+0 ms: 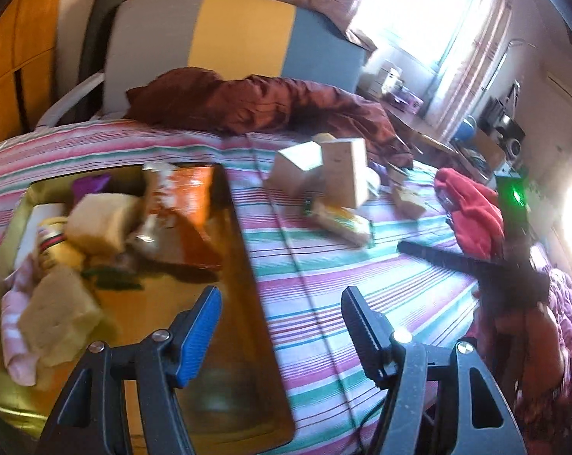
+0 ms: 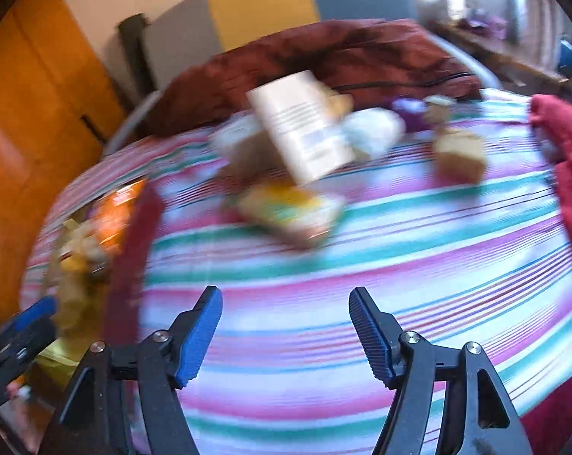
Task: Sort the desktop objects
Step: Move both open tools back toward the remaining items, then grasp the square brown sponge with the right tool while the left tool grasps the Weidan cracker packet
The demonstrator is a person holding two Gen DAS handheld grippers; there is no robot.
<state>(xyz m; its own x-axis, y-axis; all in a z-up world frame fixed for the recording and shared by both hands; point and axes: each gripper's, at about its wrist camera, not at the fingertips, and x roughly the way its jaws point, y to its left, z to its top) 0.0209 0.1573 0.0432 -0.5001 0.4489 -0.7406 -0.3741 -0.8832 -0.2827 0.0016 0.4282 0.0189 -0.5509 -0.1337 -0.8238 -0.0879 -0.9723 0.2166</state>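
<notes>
- Starting at the left, a golden tray (image 1: 244, 250) sits on the striped bed (image 1: 362, 284), already crowded — an orange snack bag (image 1: 189, 204), tan sponge-like blocks (image 1: 58, 311), a purple packet (image 1: 88, 184) and more.
- Over the tray's near right part hangs the left gripper (image 1: 282, 295), jaws spread wide with nothing between them; by my reckoning it has nothing to do here but wait.
- Further right, still unsorted, a loose pile lies on the bed: a pale box (image 2: 301, 129) propped at a tilt, a yellow packet (image 2: 289, 208) flat in front of it, a white bundle (image 2: 373, 129) and a tan block (image 2: 460, 155) off to the right.
- Facing that pile is the right gripper (image 2: 286, 299), jaws likewise spread and empty. The yellow packet lies straight ahead of it and a little up the bed, its long side running across the jaws' gap — so, I'd judge, this is the nearer hand, and a turn of the wrist would help.
- At the far right a red cloth (image 2: 566, 151) lies at the bed's edge; the right view is blurred, so finer detail escapes me.
</notes>
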